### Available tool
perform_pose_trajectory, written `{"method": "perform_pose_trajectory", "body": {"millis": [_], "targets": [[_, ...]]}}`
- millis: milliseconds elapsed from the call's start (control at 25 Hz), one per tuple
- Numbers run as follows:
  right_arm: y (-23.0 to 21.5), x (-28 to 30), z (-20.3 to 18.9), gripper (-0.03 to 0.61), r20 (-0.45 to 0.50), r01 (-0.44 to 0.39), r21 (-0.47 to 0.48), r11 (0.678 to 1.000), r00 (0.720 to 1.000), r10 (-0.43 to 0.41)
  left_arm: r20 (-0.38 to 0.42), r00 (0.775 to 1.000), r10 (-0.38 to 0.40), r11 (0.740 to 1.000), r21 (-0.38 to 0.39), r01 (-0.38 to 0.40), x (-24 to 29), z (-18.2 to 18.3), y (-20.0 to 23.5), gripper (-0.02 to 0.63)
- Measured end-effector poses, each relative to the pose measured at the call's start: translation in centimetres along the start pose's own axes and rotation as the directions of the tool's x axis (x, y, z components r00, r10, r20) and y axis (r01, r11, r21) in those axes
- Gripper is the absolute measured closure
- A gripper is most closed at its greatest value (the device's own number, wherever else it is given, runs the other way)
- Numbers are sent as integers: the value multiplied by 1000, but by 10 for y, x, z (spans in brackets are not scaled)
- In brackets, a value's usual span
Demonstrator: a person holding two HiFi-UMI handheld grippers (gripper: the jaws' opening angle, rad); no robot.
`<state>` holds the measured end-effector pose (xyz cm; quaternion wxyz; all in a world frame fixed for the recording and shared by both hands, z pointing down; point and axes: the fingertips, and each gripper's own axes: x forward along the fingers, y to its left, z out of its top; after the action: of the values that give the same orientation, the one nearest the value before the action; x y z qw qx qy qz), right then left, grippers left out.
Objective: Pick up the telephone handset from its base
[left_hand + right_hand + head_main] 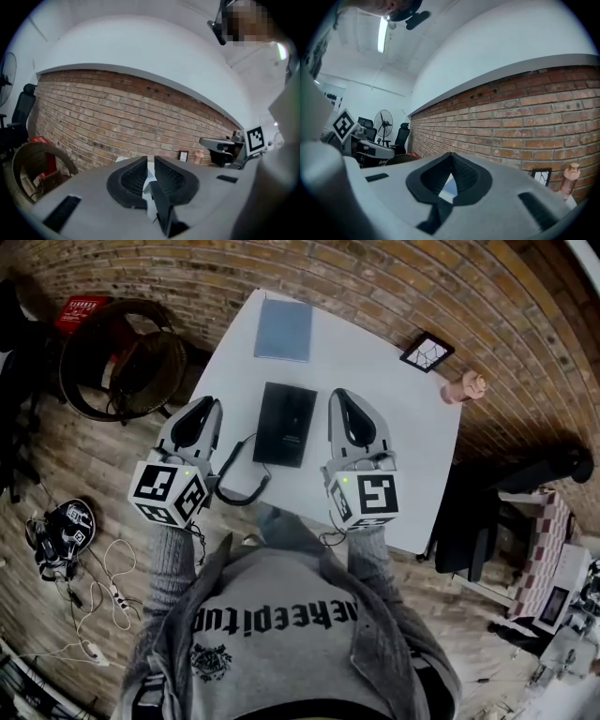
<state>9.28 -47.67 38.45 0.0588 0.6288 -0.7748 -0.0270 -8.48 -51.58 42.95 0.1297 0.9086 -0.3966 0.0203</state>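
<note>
We note left claw (208, 406) and right claw (340, 396) both closed, empty, flanking telephone (286, 424) on worktop (375, 362). Risks, we judge: unopened claws shove it; cord (240, 487) snags.

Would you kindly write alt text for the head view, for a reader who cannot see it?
Seen from above, a person holds the left gripper and right gripper either side of a black telephone on a white table. A blue notebook lies beyond it.

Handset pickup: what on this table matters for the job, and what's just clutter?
Job:
telephone
cord
left gripper
right gripper

Clutter:
blue book
framed picture
pink figurine
</note>
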Motion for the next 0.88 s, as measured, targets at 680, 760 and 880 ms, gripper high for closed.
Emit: {"method": "perform_pose_trajectory", "body": {"millis": [680, 760, 880], "targets": [[-26, 20, -59, 575, -114, 27, 63, 998, 993, -20, -337, 899, -281, 945, -258, 198, 73, -136, -12, 471], [-30, 21, -63, 575, -124, 33, 66, 997, 992, -25, -359, 882, -305, 937, -279, 211, 79, -147, -15, 466], [-36, 22, -68, 575, -136, 40, 68, 997, 990, -30, -390, 858, -333, 927, -301, 223, 86, -162, -19, 460]]}}
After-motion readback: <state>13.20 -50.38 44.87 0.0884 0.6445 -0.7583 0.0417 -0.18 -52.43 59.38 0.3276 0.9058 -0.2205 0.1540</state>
